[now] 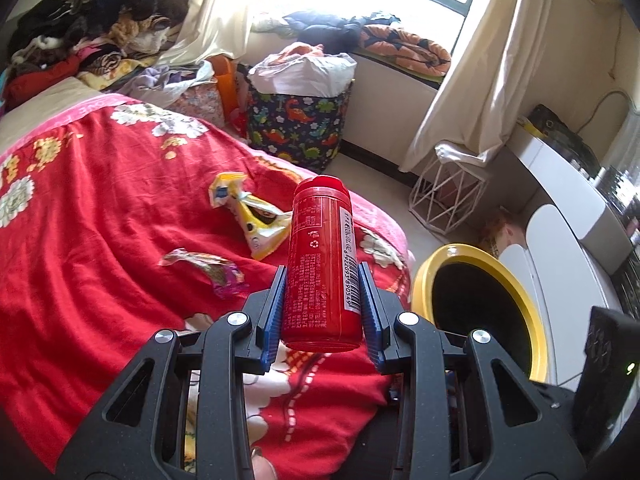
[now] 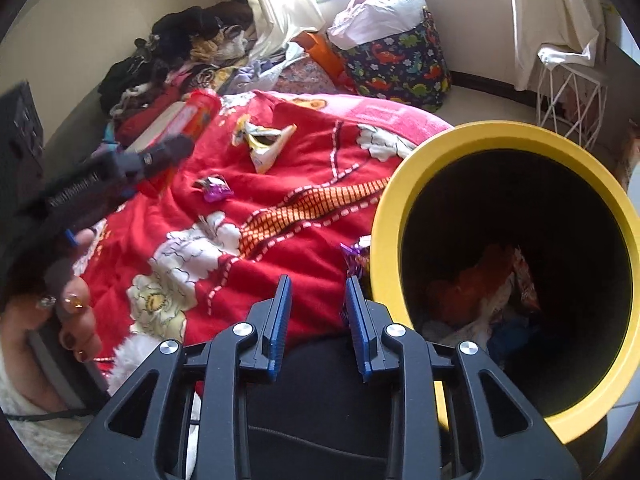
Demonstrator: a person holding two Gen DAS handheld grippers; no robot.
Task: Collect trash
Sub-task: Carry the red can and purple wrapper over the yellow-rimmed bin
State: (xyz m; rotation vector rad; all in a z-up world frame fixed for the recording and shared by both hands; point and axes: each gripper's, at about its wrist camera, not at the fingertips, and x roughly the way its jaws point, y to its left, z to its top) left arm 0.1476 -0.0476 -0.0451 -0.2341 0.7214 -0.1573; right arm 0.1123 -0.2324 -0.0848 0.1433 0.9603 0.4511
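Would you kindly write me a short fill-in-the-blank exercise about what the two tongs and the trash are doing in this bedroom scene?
1. The left tongs are clamped on a red ____.
2. The bin beside the bed has a ____ rim.
3. Between the right tongs there is ____.
4. The yellow wrapper and the purple wrapper lie on the red ____.

Missing words: bottle; yellow; nothing; blanket
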